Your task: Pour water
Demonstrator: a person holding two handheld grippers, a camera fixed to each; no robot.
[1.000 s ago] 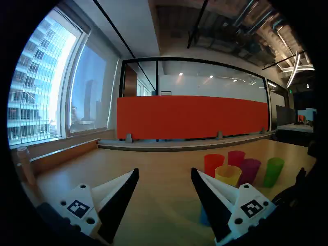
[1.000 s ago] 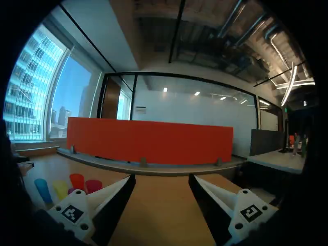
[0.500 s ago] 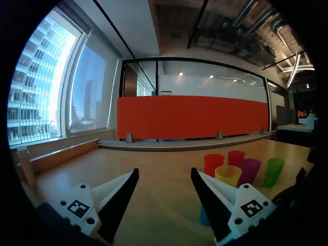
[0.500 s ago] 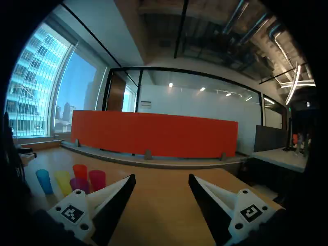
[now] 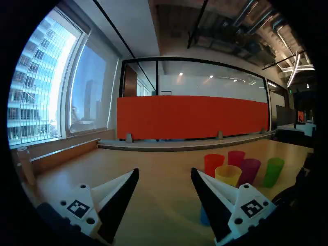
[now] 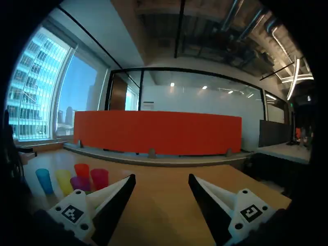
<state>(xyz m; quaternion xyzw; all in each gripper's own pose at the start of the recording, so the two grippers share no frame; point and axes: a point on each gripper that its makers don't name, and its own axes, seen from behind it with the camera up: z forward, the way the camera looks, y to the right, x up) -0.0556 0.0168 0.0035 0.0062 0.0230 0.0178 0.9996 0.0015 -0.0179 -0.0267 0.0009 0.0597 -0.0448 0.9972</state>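
Left gripper view is taking in a wide wooden table (image 5: 164, 180) that is running up to a long orange partition (image 5: 192, 117), with tall windows (image 5: 41, 94) letting daylight in along one side. The left gripper (image 5: 164, 169) is hovering low over the tabletop, its jaws spread wide with nothing between them. Plastic cups are standing upright in a cluster on the table, beyond the finger at the right of this view. A red cup (image 5: 213, 163), a pink cup (image 5: 235, 157), a purple cup (image 5: 250, 170) and a yellow cup (image 5: 228, 174) are crowding together. A green cup (image 5: 274, 170) is standing just beside them. A blue cup (image 5: 203, 215) is peeking out from behind that finger, which is hiding most of it.

Right gripper view is showing the right gripper (image 6: 161, 176) hanging over the same table, jaws spread and gripping nothing. The cups are sitting off past the finger at the left of that view, which is covering part of the cluster. I cannot tell whether any cup is holding water.
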